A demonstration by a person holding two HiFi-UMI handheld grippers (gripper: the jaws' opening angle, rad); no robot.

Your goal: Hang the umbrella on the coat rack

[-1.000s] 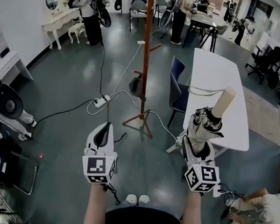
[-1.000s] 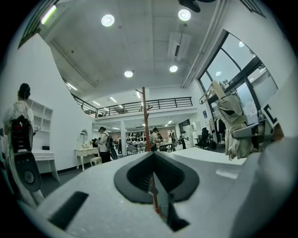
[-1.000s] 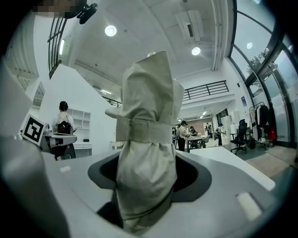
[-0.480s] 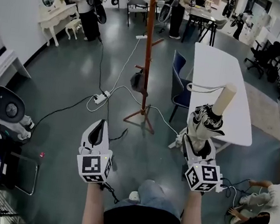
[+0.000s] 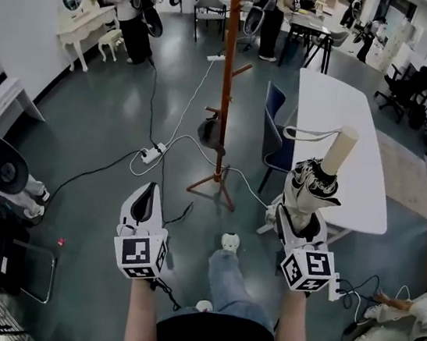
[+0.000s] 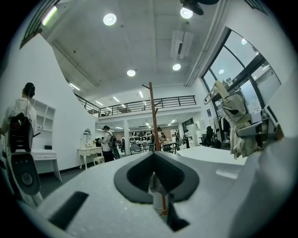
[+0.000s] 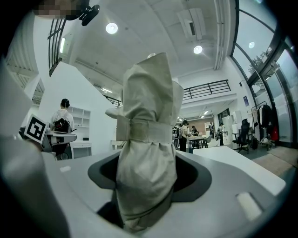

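The right gripper holds the folded umbrella upright between its jaws. The left gripper is closed and empty. The coat rack stands ahead, well apart.

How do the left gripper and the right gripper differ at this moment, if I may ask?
The right gripper clamps the folded umbrella, handle up; the left gripper holds nothing. The right gripper's fingers stand wide around the fabric; the left gripper's fingers are together. Both point level and forward.
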